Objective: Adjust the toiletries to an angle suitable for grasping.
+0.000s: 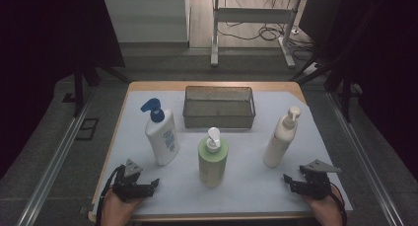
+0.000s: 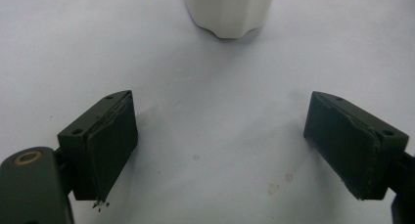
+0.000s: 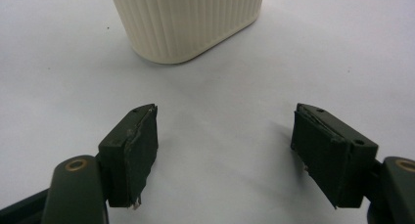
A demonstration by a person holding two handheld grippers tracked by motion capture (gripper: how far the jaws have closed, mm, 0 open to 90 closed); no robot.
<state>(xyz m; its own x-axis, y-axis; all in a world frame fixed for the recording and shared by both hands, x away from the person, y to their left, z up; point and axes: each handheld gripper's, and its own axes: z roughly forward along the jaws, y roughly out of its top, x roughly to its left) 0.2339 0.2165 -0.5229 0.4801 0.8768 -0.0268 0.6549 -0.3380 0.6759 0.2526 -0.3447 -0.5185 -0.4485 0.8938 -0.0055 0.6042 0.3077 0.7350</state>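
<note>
At the near edge of the bench (image 1: 123, 95), both grippers rest low on the white sheet with jaws spread and nothing between them: the left gripper (image 1: 152, 184) by the near left corner, the right gripper (image 1: 289, 180) by the near right. The relation that matters is on the right side. The cream pump bottle (image 1: 281, 139) stands just ahead of the right gripper and a little toward the middle, and in the right gripper view its ribbed base (image 3: 188, 21) sits straight beyond the open jaws, near but apart. Its long axis is upright, leaning slightly in the high view, and the pump spout points to the right side of the bench. The right hand looks the nearer for it, and a level, forward reach would likely bring the jaws around the lower body. The left gripper faces a white base (image 2: 229, 11) farther off, probably the blue-capped white bottle (image 1: 161, 134); the green bottle (image 1: 213, 159) stands between the two hands. The mesh basket (image 1: 219, 107) lies behind, its long side running across the bench.
</note>
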